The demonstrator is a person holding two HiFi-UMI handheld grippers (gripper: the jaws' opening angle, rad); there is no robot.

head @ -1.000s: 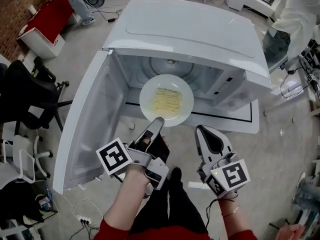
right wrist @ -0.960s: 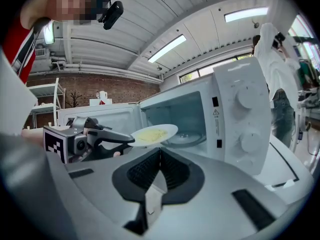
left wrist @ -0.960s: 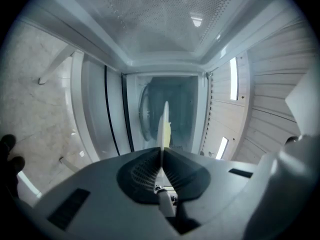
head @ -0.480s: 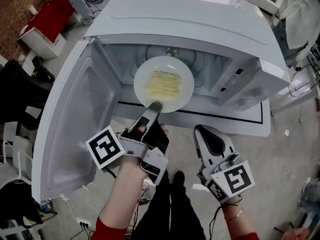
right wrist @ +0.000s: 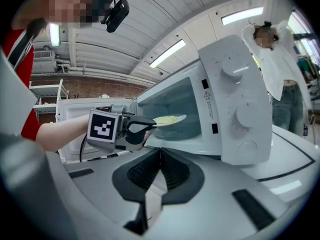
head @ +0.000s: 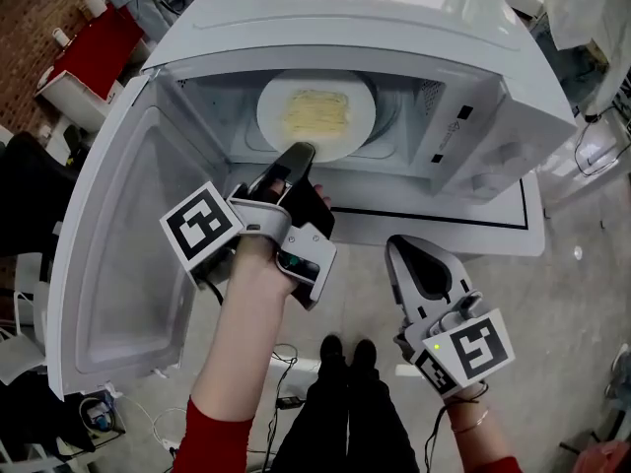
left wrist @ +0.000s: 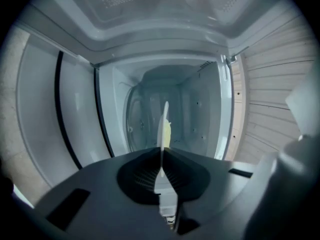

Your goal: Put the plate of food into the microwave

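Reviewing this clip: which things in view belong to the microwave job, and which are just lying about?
Belongs to the job:
- plate of food
- microwave, with its door open
- left tool, shut on the plate's rim

Just about:
- right tool, shut and empty
- red cabinet
- cables on the floor
- person in white
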